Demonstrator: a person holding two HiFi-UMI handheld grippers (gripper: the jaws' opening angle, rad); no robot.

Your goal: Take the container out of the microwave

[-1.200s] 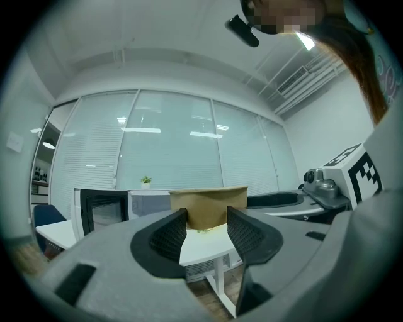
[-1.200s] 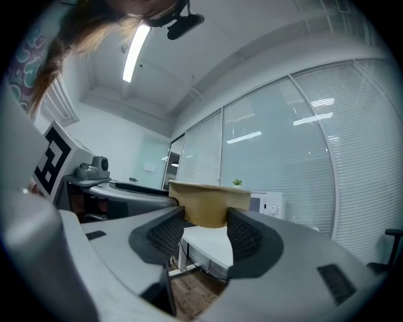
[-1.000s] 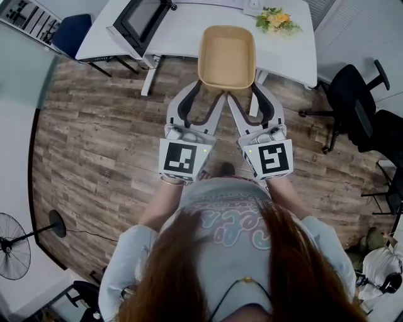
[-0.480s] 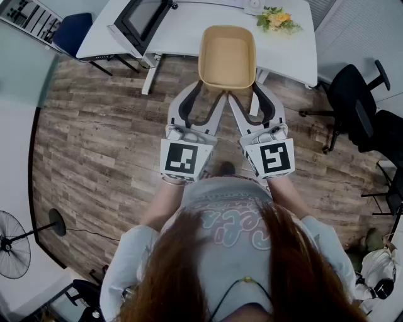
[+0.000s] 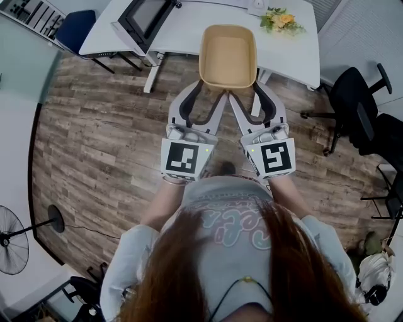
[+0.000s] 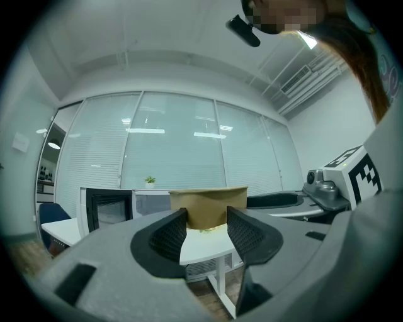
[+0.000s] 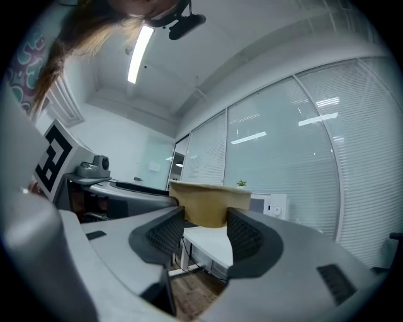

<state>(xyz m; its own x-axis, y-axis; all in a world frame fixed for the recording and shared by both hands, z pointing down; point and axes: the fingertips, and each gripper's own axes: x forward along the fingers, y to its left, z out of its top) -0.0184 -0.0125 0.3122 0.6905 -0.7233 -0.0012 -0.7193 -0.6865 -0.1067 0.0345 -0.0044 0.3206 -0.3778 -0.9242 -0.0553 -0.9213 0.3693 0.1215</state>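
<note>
An empty tan paper container point(image 5: 228, 53) hangs level in the air over the near edge of the white table point(image 5: 182, 31). Both grippers reach forward to its near end. My left gripper point(image 5: 206, 92) has its jaws against the container's near left part, and my right gripper point(image 5: 245, 92) has its jaws against the near right part. In the left gripper view the container point(image 6: 208, 207) fills the gap past the jaw tips, and it does the same in the right gripper view point(image 7: 204, 204). The microwave point(image 5: 141, 19) stands at the table's left with its door open.
A bunch of flowers point(image 5: 280, 20) lies on the table's far right. Black office chairs point(image 5: 359, 107) stand to the right and a blue chair point(image 5: 72, 31) to the far left. A floor fan point(image 5: 12, 242) is at the lower left on the wooden floor.
</note>
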